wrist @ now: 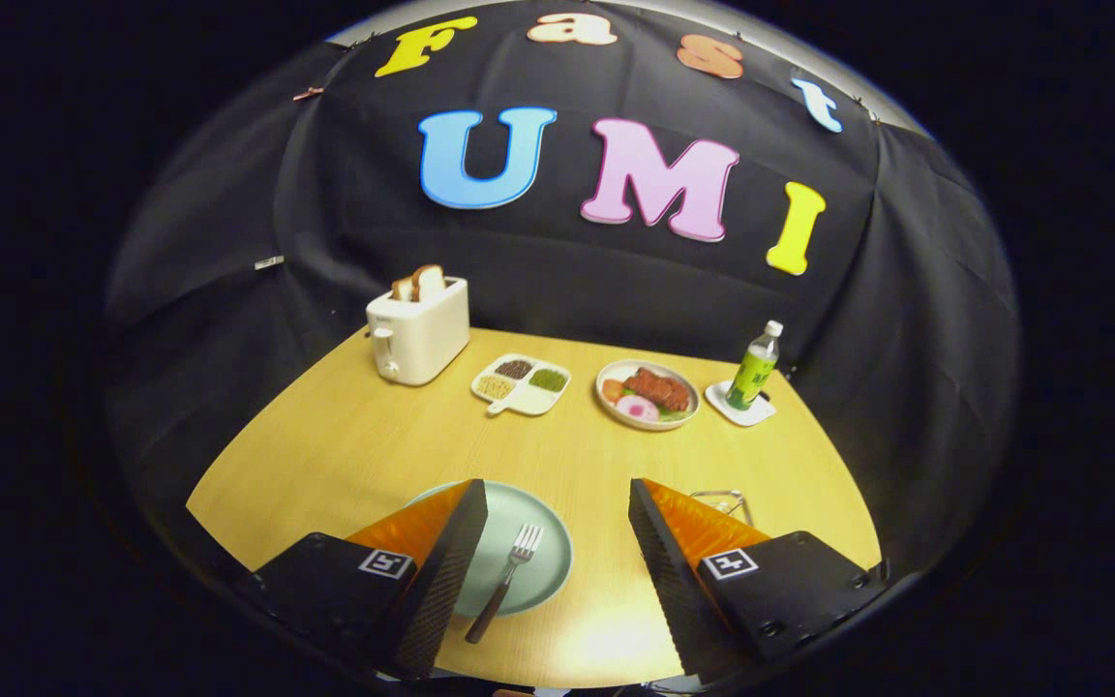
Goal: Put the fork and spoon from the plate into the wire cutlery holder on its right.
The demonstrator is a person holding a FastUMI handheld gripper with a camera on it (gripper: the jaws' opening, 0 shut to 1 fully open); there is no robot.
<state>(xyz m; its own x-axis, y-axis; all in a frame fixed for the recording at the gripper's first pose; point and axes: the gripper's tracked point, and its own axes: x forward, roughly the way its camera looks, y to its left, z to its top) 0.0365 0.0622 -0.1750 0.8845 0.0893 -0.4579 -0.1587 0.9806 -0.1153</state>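
Ridged pads face each other across a wide gap: the tool [557, 523] is spread open and holds nothing, hovering above the near edge of the desk [345, 455]. Fork [506, 579] lies between the fingers, nearer the left one, tines pointing away, head on the pale green plate [538, 571], dark handle hanging over the plate's near rim onto the desk. No spoon to be seen; if one is on the plate, the left finger covers it. Wire cutlery holder [720, 503] sits right of the plate, mostly hidden behind the right finger, only thin wire loops poking out.

Risks: fork is flat and thin on a smooth plate, so a shallow pinch could skid it or tip the plate. Grabbing the overhanging handle end may let the head swing. Holder is half-hidden, so the drop could miss the wires or knock it.

Beyond, well apart: toaster [419, 329] with bread, divided dish [522, 383], food plate [647, 394], green bottle [755, 368] on a coaster.
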